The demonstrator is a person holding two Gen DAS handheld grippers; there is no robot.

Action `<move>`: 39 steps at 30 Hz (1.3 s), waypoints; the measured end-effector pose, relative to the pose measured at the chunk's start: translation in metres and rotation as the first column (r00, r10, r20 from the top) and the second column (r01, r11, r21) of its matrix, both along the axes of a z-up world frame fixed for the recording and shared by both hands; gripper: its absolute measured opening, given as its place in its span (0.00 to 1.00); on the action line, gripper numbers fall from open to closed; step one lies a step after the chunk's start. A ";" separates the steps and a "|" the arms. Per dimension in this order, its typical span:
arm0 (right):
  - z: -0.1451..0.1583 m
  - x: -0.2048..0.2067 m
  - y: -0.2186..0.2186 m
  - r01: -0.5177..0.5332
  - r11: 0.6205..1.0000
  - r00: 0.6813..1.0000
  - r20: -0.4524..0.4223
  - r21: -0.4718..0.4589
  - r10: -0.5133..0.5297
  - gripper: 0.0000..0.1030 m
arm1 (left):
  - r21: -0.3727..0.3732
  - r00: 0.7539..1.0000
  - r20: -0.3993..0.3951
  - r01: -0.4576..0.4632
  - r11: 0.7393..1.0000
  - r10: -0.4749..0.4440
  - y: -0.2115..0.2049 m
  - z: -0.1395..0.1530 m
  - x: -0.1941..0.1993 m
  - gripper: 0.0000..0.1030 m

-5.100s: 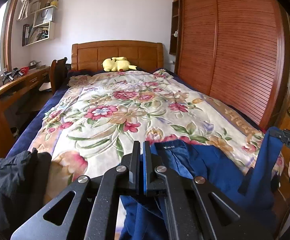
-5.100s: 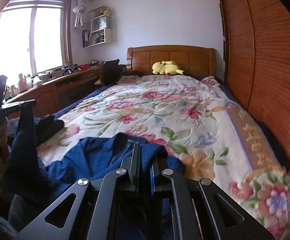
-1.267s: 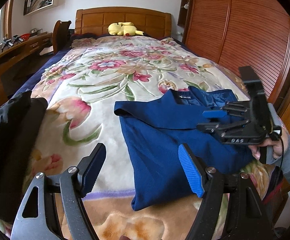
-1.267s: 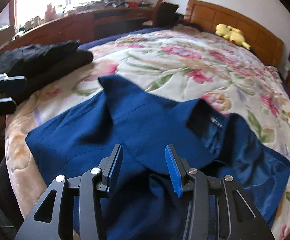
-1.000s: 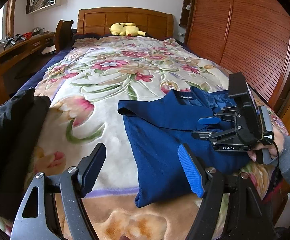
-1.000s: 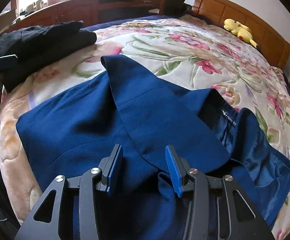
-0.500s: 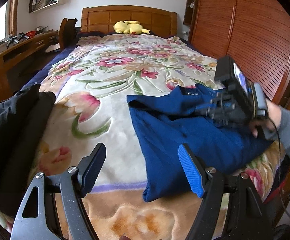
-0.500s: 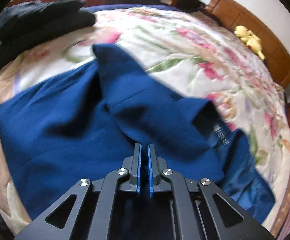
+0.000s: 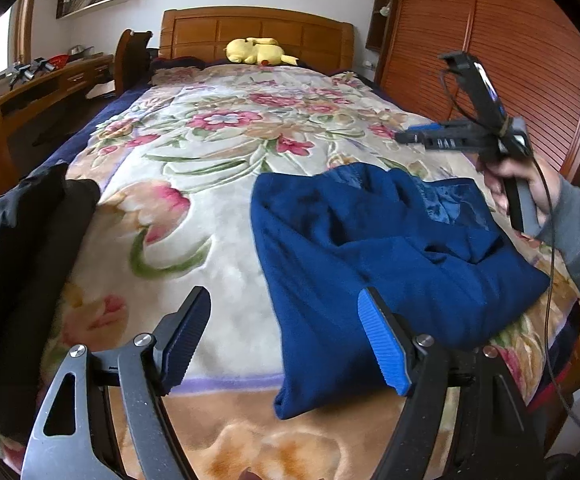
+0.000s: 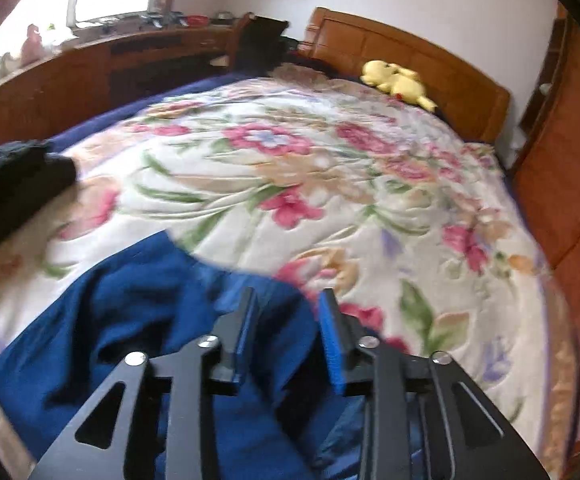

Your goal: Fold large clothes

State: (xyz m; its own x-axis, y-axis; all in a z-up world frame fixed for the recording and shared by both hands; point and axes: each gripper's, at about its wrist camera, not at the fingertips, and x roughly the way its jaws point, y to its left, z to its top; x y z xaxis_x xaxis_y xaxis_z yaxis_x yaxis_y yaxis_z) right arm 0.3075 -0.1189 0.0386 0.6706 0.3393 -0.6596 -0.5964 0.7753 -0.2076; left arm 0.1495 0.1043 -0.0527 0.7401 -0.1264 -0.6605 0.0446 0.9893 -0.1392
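Note:
A dark blue garment (image 9: 370,248) lies bunched and partly folded on the near right part of the floral bedspread (image 9: 218,152). Its shiny lining shows at the far right side. My left gripper (image 9: 284,300) hangs open over the near edge of the bed, its right finger above the garment's left part, touching nothing. A hand holds my right gripper (image 9: 400,137) in the air beyond the garment, clear of the cloth. In the right wrist view its jaws are opening, the gripper (image 10: 286,300) is empty, and the blue garment (image 10: 138,312) lies below it.
Folded black clothes (image 9: 22,240) lie at the bed's near left corner. A yellow plush toy (image 9: 256,50) rests by the wooden headboard (image 9: 250,28). A slatted wooden wardrobe (image 9: 510,60) lines the right side and a desk (image 9: 30,88) the left.
The right gripper shut down at the garment half a second ago, then rose up and away from it with its jaws parting. The garment's upper part now lies more bunched. The left gripper stayed still.

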 end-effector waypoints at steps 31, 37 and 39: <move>-0.061 0.029 -0.014 -0.069 0.997 0.980 -0.189 -0.039 0.061 0.05 | 0.010 0.994 -0.054 0.101 0.995 -0.100 -0.043 -0.015 0.003 0.75; -0.034 0.055 0.012 -0.068 0.995 0.996 -0.068 -0.070 0.063 0.05 | 0.013 0.994 -0.057 0.098 0.995 -0.097 -0.044 -0.016 0.004 0.75; -0.033 0.063 0.021 -0.084 0.993 0.995 -0.052 -0.083 0.079 0.05 | 0.014 0.994 -0.058 0.096 0.995 -0.095 -0.043 -0.016 0.004 0.75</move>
State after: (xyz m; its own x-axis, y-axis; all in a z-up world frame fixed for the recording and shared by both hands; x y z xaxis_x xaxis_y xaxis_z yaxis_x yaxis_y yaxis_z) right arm 0.3700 -0.0977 0.0058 0.6094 0.3331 -0.7195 -0.6680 0.7046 -0.2395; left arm 0.1535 0.0614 -0.0683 0.6862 -0.1833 -0.7039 0.1313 0.9830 -0.1280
